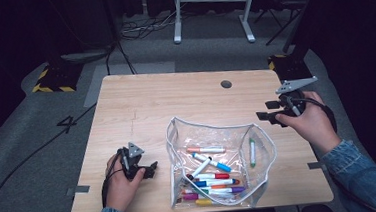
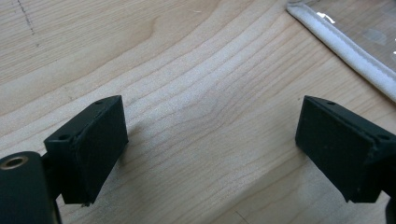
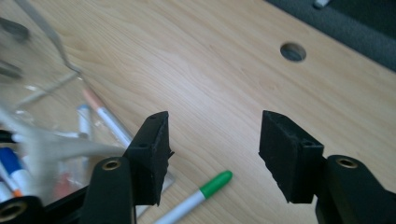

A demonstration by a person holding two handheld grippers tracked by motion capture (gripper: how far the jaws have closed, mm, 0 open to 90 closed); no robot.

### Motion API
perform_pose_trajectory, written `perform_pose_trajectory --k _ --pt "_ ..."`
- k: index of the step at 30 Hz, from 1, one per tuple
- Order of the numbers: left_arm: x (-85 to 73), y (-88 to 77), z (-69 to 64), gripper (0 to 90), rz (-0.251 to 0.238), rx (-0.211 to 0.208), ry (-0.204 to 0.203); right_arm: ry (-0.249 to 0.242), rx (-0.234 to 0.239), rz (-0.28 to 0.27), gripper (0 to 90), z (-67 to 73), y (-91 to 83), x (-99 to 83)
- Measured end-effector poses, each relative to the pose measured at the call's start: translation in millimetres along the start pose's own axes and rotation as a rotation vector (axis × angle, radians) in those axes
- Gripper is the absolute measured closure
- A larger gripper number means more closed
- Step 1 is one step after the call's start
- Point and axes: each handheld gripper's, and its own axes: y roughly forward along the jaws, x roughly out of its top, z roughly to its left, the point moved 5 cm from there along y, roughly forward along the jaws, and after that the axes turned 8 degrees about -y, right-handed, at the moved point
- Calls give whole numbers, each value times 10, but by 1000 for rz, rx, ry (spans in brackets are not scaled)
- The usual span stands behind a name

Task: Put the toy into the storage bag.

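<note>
While both claws gape empty, your right claw (image 1: 268, 109) hovers at three o'clock; the clear pouch's (image 1: 266, 175) floppy rim (probably unsupported) could snag it reaching for the green marker (image 1: 252, 152).

A light wooden table (image 1: 141, 104) stood on grey carpet, its grain running lengthwise and a round cable hole (image 1: 226, 84) set near the far edge. On the near half of the top lay a clear plastic pouch (image 1: 218, 134) with white piping, open at the top and holding a jumble of coloured markers (image 1: 214, 183), one green marker (image 1: 252, 151) lying apart along its right side. Two strips of grey tape (image 1: 78, 190) marked the near corners, left and right.
</note>
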Motion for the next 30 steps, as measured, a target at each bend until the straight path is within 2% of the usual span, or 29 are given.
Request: perform_pose_trajectory --k 6,11,13,21,24,26,30 --pt "0 0 1 95 0 0 1 77 41 61 427 -19 399 -352" --pt "0 0 1 95 0 0 1 131 82 99 422 77 686 -661" --pt "3 -2 3 95 -1 1 4 137 91 116 420 109 782 -775" --pt "3 -1 3 95 -1 1 3 167 112 170 414 163 1002 -1033" --pt "3 -1 3 95 -1 1 3 167 116 200 472 181 1045 -1081" --pt "2 -2 3 95 -1 1 4 151 120 236 557 185 1062 -1118" --pt "2 -1 2 95 -1 1 3 119 75 268 751 141 1050 -1138"
